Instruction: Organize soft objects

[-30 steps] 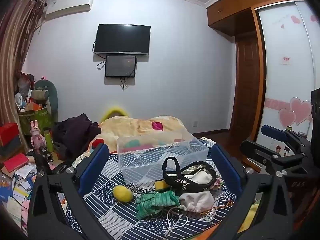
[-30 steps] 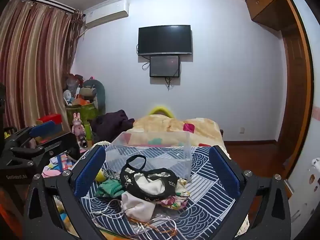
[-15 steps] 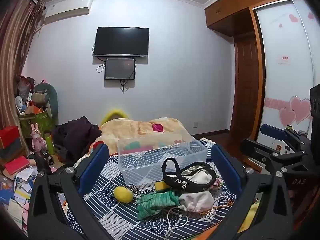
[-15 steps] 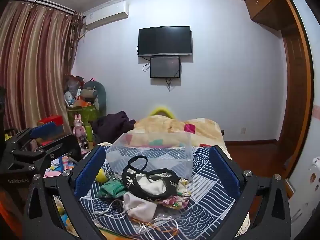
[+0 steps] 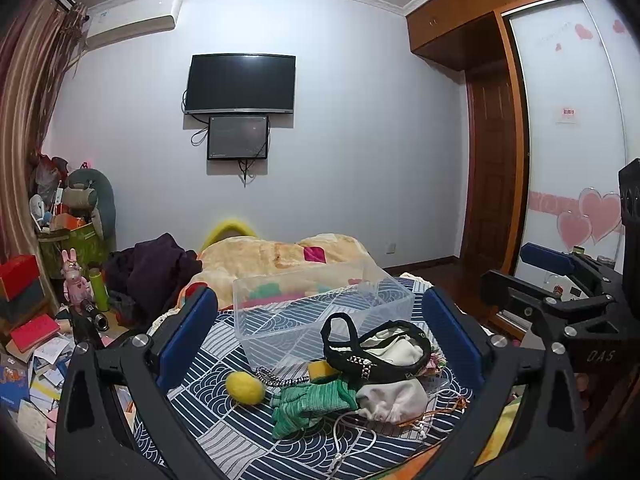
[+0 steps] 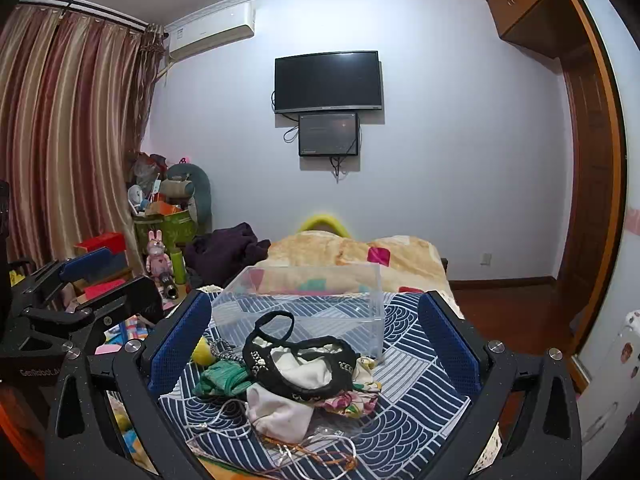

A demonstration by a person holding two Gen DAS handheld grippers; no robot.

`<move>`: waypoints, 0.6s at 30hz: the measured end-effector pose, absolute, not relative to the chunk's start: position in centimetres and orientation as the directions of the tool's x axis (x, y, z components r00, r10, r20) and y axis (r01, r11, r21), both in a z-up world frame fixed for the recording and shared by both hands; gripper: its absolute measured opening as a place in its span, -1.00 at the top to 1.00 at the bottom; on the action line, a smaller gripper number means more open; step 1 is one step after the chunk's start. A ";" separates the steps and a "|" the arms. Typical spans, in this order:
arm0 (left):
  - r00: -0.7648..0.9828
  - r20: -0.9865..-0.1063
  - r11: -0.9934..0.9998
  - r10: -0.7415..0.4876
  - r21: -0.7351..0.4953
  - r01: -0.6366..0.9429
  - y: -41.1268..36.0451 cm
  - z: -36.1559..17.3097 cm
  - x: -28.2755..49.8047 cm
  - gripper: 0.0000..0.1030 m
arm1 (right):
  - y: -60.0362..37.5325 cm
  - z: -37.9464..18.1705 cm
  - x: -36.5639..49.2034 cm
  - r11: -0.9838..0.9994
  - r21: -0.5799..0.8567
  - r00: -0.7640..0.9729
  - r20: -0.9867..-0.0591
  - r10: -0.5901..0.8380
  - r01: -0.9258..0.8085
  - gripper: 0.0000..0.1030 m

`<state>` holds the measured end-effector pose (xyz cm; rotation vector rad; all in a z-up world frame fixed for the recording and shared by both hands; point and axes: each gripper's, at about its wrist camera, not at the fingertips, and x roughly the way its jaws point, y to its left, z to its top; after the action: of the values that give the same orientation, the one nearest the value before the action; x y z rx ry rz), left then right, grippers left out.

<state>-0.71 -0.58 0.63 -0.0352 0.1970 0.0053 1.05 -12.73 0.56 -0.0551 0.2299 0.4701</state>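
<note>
A pile of soft things lies on the blue patterned cloth [image 5: 224, 364]: a yellow felt ball [image 5: 244, 387], green knit gloves [image 5: 310, 402], a white pouch [image 5: 390, 398], a black strap bag [image 5: 376, 350] and a yellow sponge [image 5: 320, 369]. A clear plastic box [image 5: 320, 312] stands behind them. My left gripper [image 5: 320, 340] is open and empty, held back from the pile. My right gripper [image 6: 314, 338] is open and empty, also short of the pile; there I see the black bag [image 6: 300, 360], the gloves [image 6: 222, 376] and the box [image 6: 304, 304].
Thin cords and a beaded chain [image 5: 276, 378] lie tangled among the items. A quilt [image 5: 280, 256] and dark clothes [image 5: 156, 272] lie behind the box. Books and toys clutter the left side [image 5: 36, 344]. A wardrobe [image 5: 568, 160] stands on the right.
Both views have tilted slightly, so the room sits a little lower in frame. The grippers stay open and the objects have not moved.
</note>
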 end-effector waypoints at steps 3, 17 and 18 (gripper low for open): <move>0.981 -0.196 0.999 0.000 -0.037 -0.008 -0.5 0.5 -0.7 -1.00 | -12.7 0.6 1.1 0.890 0.002 0.866 -0.232 0.443 -0.455 -1.00; 0.980 -0.200 1.000 0.004 -0.029 -0.010 -0.6 0.2 -0.7 -1.00 | -12.8 0.6 0.9 0.891 0.003 0.867 -0.230 0.443 -0.454 -1.00; 0.980 -0.200 1.000 0.004 -0.029 -0.010 -0.6 0.2 -0.7 -1.00 | -12.8 0.6 0.9 0.891 0.003 0.867 -0.229 0.443 -0.455 -1.00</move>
<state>-0.67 -0.60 0.16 -0.0295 0.2010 0.0070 0.94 -12.78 0.64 -0.0519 0.2277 0.4703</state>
